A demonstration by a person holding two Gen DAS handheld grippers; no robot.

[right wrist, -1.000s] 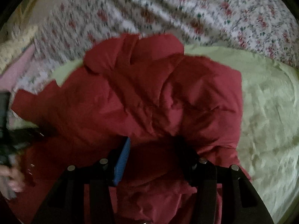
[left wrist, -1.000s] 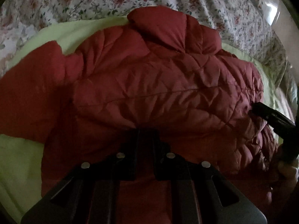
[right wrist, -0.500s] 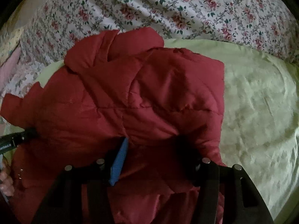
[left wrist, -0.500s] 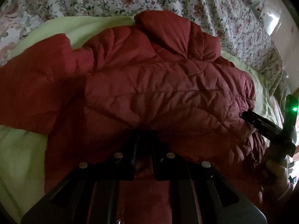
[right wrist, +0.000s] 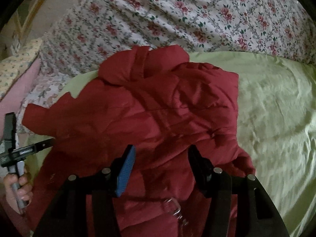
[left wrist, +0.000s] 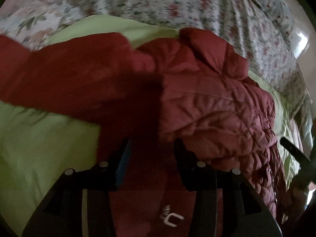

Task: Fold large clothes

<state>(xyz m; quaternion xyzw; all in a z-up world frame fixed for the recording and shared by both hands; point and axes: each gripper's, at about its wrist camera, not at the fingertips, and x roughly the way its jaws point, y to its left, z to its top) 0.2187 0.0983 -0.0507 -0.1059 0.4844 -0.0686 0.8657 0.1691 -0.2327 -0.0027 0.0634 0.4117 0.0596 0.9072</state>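
Note:
A red quilted jacket (left wrist: 213,106) lies partly folded on a light green sheet (left wrist: 45,138); it also shows in the right wrist view (right wrist: 150,114). One sleeve (left wrist: 65,75) stretches out to the left. My left gripper (left wrist: 152,148) is open just above the jacket's near edge, holding nothing. My right gripper (right wrist: 161,154) is open over the jacket's lower part, also empty. A metal buckle (right wrist: 175,209) lies between the right fingers near the camera. The right gripper shows at the right edge of the left wrist view (left wrist: 294,152), and the left gripper at the left edge of the right wrist view (right wrist: 29,148).
A floral bedspread (right wrist: 197,19) covers the bed behind the green sheet (right wrist: 276,108). A pink pillow or cloth (right wrist: 17,86) lies at the far left. A bright wall or window patch (left wrist: 300,39) is at the upper right.
My left gripper has opened and let go of the jacket, then shifted left toward the sleeve. My right gripper has opened wider and drawn back a little. The folded jacket now rests on the sheet.

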